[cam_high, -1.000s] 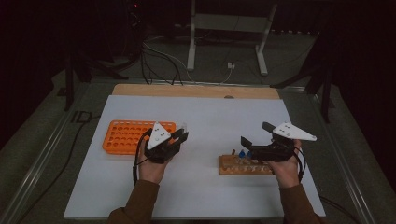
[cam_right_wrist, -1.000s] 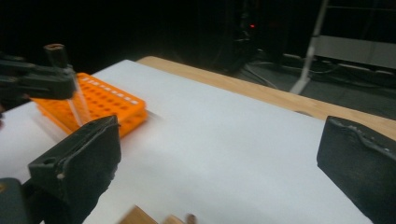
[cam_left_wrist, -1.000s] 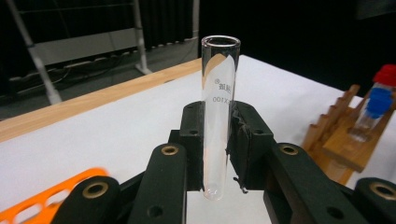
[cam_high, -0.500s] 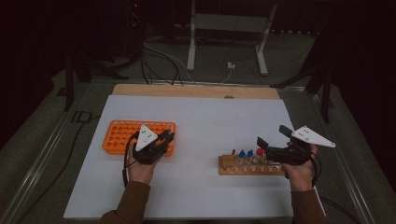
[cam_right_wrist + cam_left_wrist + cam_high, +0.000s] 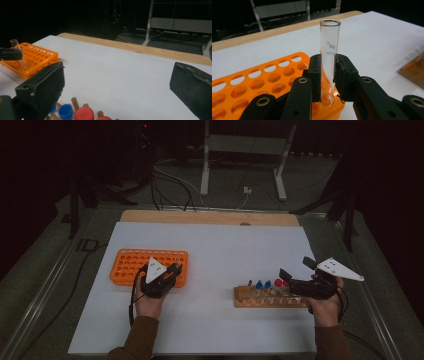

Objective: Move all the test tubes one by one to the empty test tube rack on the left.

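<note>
Test tube's (image 5: pixel 329 57) base hidden between the left hand-held gripper's (image 5: pixel 327 75) pads; wooden rack (image 5: pixel 413 70) cut off at right.

A: What sort of room is this?

B: A dim one. The far side is almost black, and the light falls mainly on the white table top (image 5: pixel 215 245), which has a strip of bare wood (image 5: pixel 210 217) along its far edge.

A: And around the table?

B: A dull grey-green floor (image 5: pixel 45 270), with metal rails (image 5: pixel 40 295) running along both sides of the table. Behind it stands a pale metal stand (image 5: pixel 245 150) on two splayed legs, with a crossbar between them.

A: Anything on the floor there?

B: Loose cables (image 5: pixel 170 182) curl near the stand's feet, and a small white plug (image 5: pixel 247 190) lies between them. Dark stand legs (image 5: pixel 77 195) rise at the left and right.
</note>
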The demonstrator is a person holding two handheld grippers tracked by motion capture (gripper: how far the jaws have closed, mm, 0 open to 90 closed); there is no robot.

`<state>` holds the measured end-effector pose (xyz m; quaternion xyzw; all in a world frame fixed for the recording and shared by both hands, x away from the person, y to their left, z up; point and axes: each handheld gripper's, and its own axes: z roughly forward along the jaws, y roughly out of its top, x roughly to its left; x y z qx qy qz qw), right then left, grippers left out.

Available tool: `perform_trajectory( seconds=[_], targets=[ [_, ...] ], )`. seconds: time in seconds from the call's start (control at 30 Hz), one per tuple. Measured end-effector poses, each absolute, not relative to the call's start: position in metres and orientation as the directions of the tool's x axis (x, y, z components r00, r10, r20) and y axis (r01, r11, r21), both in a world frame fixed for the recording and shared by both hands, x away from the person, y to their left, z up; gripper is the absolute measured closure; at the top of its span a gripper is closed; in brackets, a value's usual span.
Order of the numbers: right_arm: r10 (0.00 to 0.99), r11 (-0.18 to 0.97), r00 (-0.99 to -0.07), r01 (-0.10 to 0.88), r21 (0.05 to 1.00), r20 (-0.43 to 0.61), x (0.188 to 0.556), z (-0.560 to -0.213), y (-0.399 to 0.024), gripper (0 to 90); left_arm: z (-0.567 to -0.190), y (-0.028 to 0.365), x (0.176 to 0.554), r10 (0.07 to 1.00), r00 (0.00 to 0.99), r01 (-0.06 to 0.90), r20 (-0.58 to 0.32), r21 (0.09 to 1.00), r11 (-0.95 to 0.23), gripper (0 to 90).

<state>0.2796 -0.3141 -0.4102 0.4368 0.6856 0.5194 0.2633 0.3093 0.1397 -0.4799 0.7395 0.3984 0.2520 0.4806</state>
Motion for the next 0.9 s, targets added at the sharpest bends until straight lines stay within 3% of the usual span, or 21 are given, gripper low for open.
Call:
perform_trajectory(
  seconds=[0.9],
  targets=[
    [0.87,0.082,-0.483,0.331,0.94,0.094,0.274,-0.412,-0.323,0.2,-0.5,0.139,0.31,0.825,0.565,0.425,0.002,0.857,-0.293,75.8]
  ],
)
